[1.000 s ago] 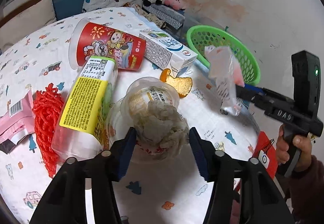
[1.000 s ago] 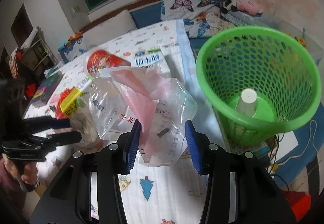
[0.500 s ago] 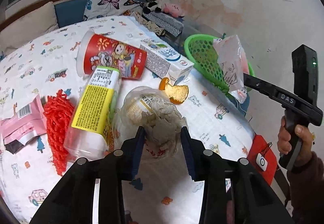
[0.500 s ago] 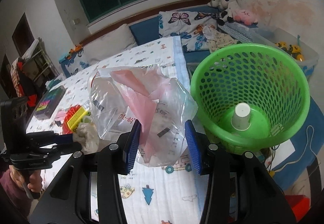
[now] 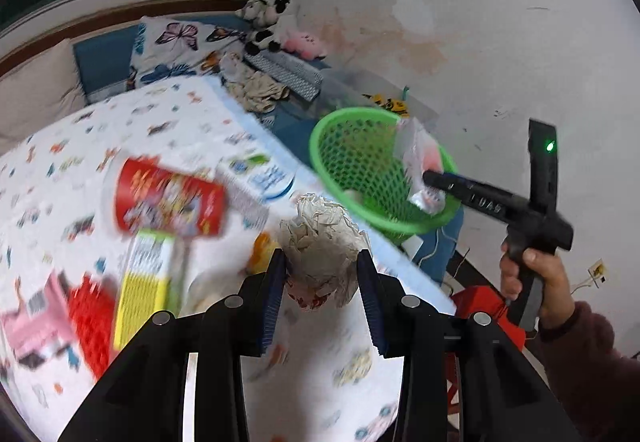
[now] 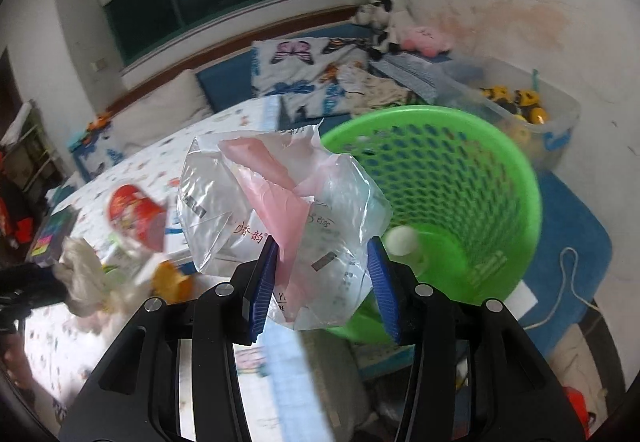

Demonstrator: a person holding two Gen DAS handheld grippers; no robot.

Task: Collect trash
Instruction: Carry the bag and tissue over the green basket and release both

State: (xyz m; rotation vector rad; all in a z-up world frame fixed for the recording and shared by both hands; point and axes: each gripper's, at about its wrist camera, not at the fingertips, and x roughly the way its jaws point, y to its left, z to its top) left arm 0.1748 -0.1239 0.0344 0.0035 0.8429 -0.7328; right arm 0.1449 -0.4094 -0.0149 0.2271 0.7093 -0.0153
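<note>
My left gripper (image 5: 322, 260) is shut on a crumpled white paper wad (image 5: 320, 230) and holds it above the patterned bed sheet (image 5: 180, 114). The wad (image 6: 80, 270) also shows at the left of the right wrist view. My right gripper (image 6: 322, 248) holds a clear plastic bag with pink film inside (image 6: 280, 194); its jaws are opening, the pads still against the bag. That bag (image 5: 416, 158) hangs over the near rim of the green mesh basket (image 6: 460, 178), which stands off the bed's edge. A white cup (image 6: 402, 240) lies in the basket's bottom.
On the bed lie a red printed cup (image 5: 168, 202), a yellow-labelled bottle (image 5: 148, 282), a milk carton (image 5: 260, 178), orange peel (image 5: 262, 246), red mesh (image 5: 90, 318) and a pink wrapper (image 5: 36, 322). A clear bin of toys (image 6: 520, 110) stands behind the basket.
My left gripper closed on the paper wad and lifted it off the bed. My right gripper carried the bag sideways to the basket's rim.
</note>
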